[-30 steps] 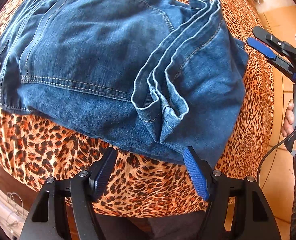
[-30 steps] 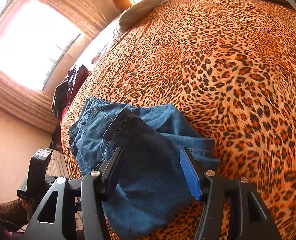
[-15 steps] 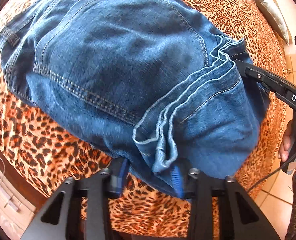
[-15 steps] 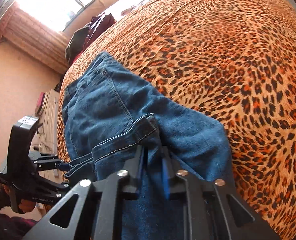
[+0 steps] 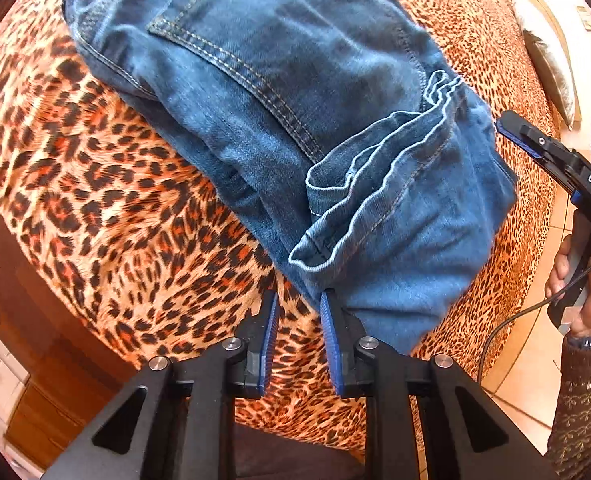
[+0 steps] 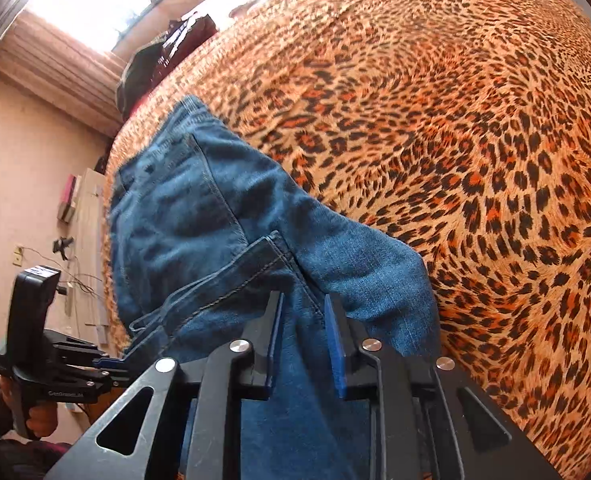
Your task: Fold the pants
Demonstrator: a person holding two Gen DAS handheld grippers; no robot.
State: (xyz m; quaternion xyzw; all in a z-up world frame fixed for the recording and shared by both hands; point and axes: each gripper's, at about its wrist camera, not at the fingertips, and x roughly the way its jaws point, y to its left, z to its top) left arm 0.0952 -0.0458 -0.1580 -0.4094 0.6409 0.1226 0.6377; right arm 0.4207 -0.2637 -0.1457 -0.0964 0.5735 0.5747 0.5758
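One pair of folded jeans (image 5: 295, 128) lies just ahead of left gripper (image 5: 297, 316), fingers parted; right gripper (image 6: 301, 320), fingers apart, seemingly straddles denim.

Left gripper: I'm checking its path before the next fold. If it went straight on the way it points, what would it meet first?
Probably the jeans: the left gripper points at their folded lower edge, just past its open jaws. Depth is unclear; the leopard bedspread lies underneath.

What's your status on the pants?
Left hand-held gripper open, off the jeans. Right hand-held gripper over them, grip unclear. Jeans folded on bedspread. Nothing blocking.
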